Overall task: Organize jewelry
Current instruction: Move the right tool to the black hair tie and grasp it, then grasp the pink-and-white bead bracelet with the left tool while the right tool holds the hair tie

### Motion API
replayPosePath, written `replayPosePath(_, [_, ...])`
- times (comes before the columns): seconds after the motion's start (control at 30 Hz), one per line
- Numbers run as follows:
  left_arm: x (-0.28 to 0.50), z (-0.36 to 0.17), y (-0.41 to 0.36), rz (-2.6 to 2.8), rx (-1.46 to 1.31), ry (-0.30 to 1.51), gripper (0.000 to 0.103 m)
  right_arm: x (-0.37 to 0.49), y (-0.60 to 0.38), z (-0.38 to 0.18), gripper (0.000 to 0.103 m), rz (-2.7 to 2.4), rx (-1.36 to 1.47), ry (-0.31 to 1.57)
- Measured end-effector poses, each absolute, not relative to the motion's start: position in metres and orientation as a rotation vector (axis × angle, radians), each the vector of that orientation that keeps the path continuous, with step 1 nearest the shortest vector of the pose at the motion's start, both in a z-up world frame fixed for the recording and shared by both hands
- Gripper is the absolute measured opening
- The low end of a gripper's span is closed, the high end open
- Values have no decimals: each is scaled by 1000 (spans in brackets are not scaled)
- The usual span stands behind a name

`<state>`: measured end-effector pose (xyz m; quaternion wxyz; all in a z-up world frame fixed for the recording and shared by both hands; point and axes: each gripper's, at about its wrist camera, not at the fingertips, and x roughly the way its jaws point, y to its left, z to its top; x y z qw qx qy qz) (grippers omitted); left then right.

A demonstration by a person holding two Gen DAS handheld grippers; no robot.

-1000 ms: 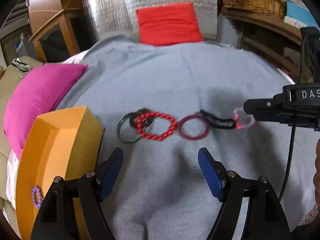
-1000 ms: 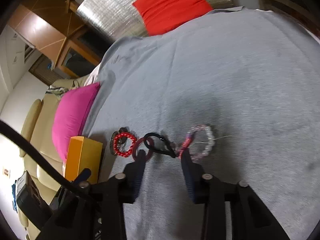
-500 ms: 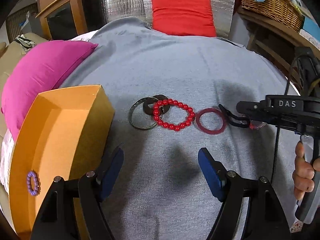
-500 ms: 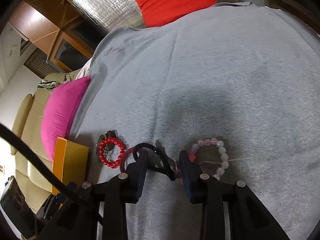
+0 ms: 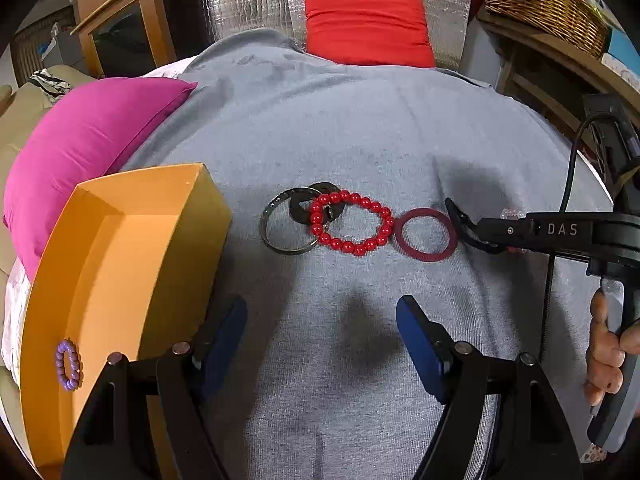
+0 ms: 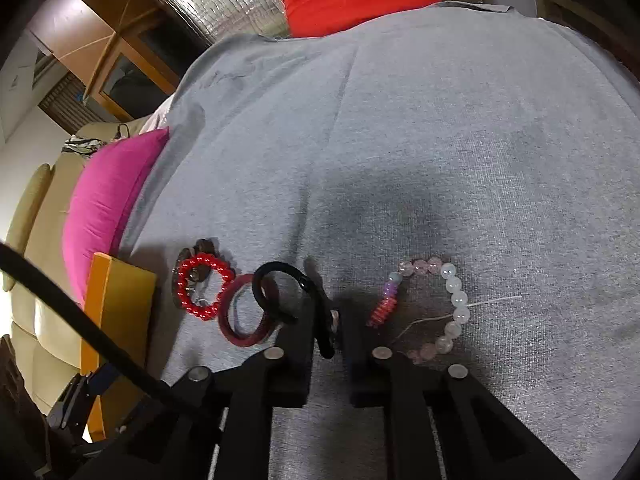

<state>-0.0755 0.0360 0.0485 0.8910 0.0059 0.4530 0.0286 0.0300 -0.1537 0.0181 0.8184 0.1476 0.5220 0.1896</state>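
Right wrist view shows my right gripper point(image 6: 331, 334) just closing, fingers pinching the thin black band point(image 6: 276, 292) lying right of the red ring point(image 6: 246, 312); it looks light and floppy, left gripper point(image 5: 322, 340) spread.

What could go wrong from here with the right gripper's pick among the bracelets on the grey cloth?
The right gripper has just closed its jaws on the black band.
1. The band's loop overlaps the dark red ring, so lifting may drag that ring along.
2. The pale bead bracelet and its loose thread lie close beside the gripper and could snag.
3. Only a thin strand sits between the pads, so it might slip out.
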Motion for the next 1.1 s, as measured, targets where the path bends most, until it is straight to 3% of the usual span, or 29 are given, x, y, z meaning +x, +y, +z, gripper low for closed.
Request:
replayPosePath(0.8, [-33, 44, -15, -82, 59, 809, 77, 13, -239, 51, 9, 340, 528, 1010])
replayPosePath(0.87, [-27, 38, -20, -103, 52, 831, 74, 12, -248, 51, 9, 312, 539, 1009])
replayPosePath(0.93, [-20, 32, -25, -136, 43, 861, 59, 13, -258, 49, 9, 286, 551, 1012])
replayPosePath(1.1, [-10, 19, -28, -164, 43, 906, 49, 15, -267, 43, 9, 268, 563, 1030])
